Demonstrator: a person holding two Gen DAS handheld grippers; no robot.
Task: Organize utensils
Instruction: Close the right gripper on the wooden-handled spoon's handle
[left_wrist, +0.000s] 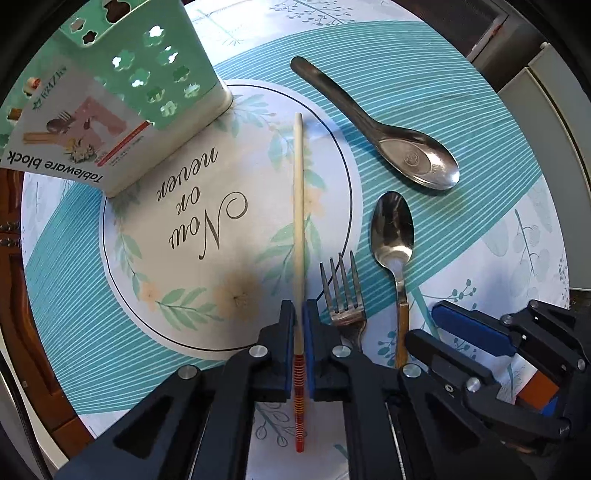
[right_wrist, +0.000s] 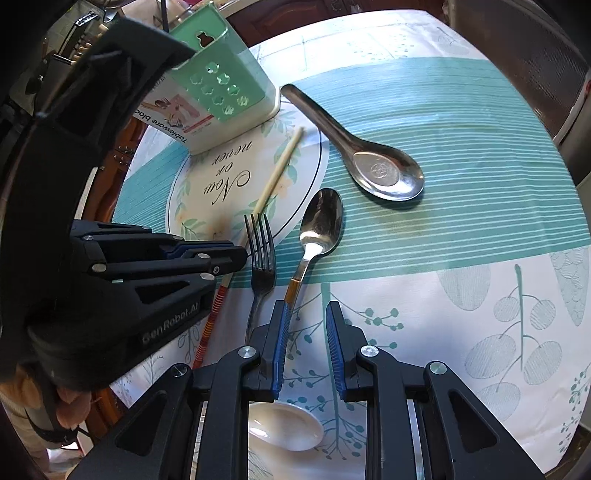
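Pinching the chopstick (left_wrist: 299, 229) just ahead of its red-striped end, the left gripper (left_wrist: 299, 325) is clamped shut on it. Light, stiff and thin, it could pivot; holding nearer mid-length seems steadier. The right gripper (right_wrist: 304, 325) hovers narrowly parted, empty, beside the fork (right_wrist: 260, 254).

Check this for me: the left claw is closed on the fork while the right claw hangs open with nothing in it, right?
Not quite. The left claw is closed on the chopstick, not the fork, which lies untouched beside it; the left wrist view shows this. The right claw does hang open with nothing in it.
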